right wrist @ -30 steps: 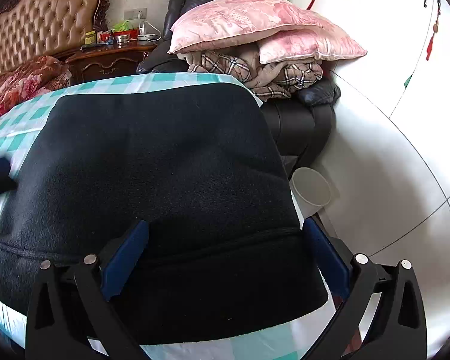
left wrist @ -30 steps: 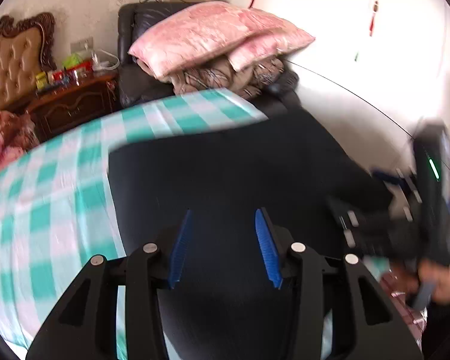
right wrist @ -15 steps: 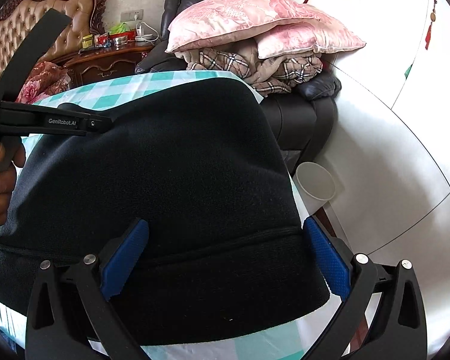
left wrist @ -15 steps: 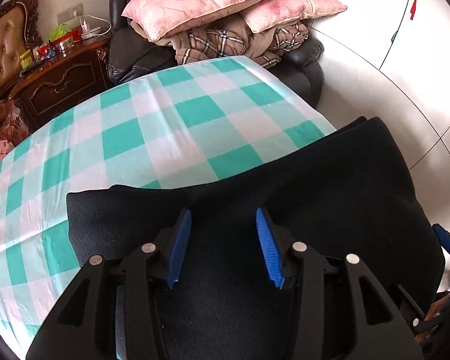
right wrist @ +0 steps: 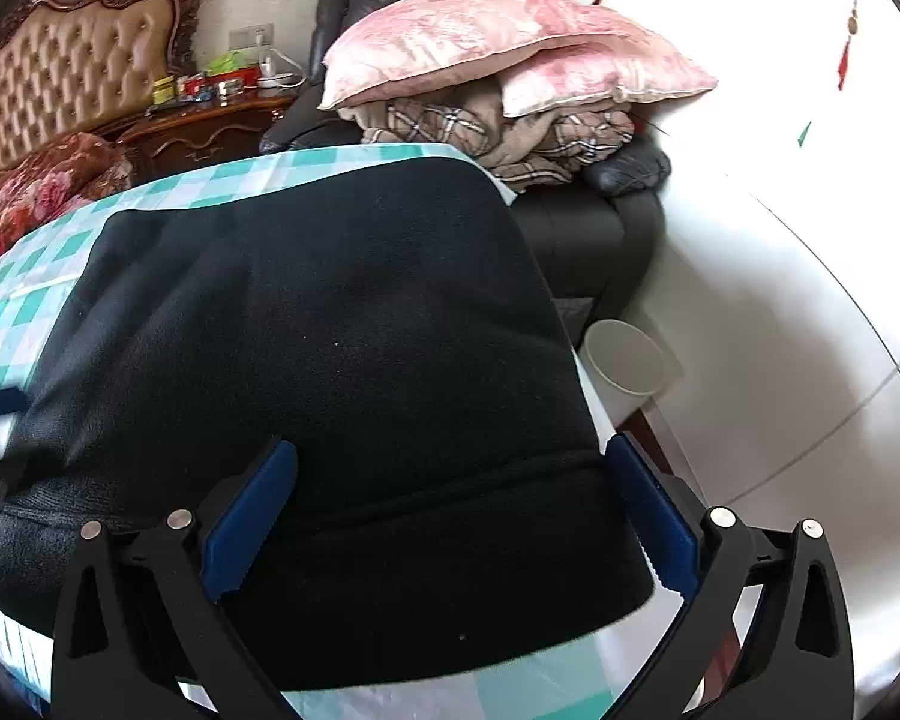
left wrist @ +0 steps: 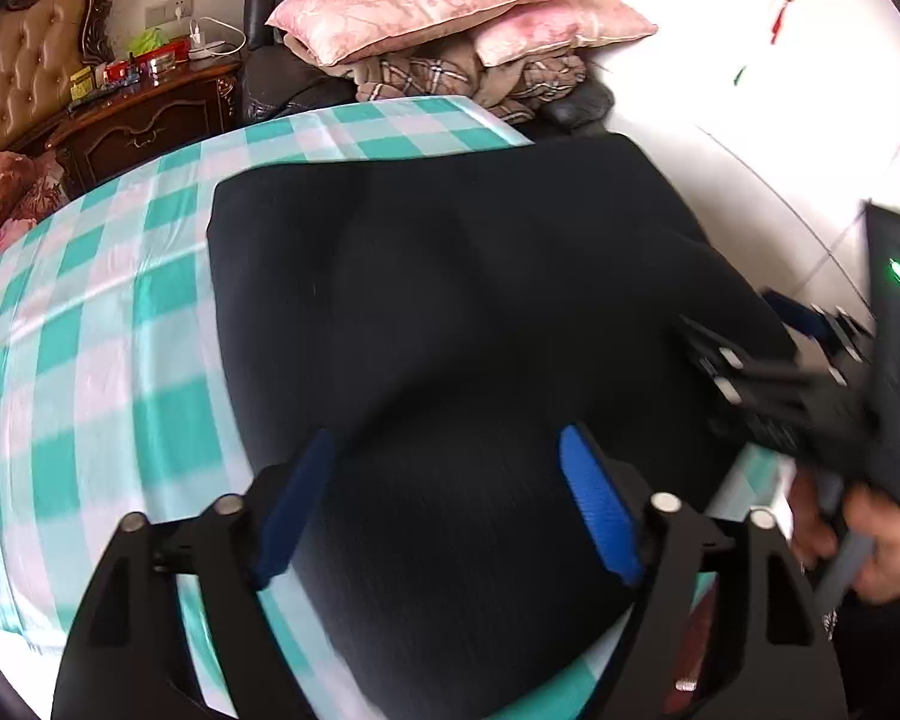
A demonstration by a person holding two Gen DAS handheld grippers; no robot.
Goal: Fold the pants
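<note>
**Black pants folded on checked cloth, both grippers open**

Black pants (left wrist: 480, 312) lie folded on the green-checked tablecloth (left wrist: 90, 330). Left gripper (left wrist: 444, 504): jaws just opened wide, blue pads clear of the fabric below. Right gripper (right wrist: 450, 516): jaws wide apart over the waistband, gripping nothing

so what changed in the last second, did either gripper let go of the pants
The left gripper has just been opening its jaws; they now stand wide above the black pants, pads clear of the cloth. Half a second ago its view showed the pants edge pulled near; now the folded pants lie flat on the checked cloth. The right gripper stayed put, open over the waistband, and the pillows are unmoved.
</note>
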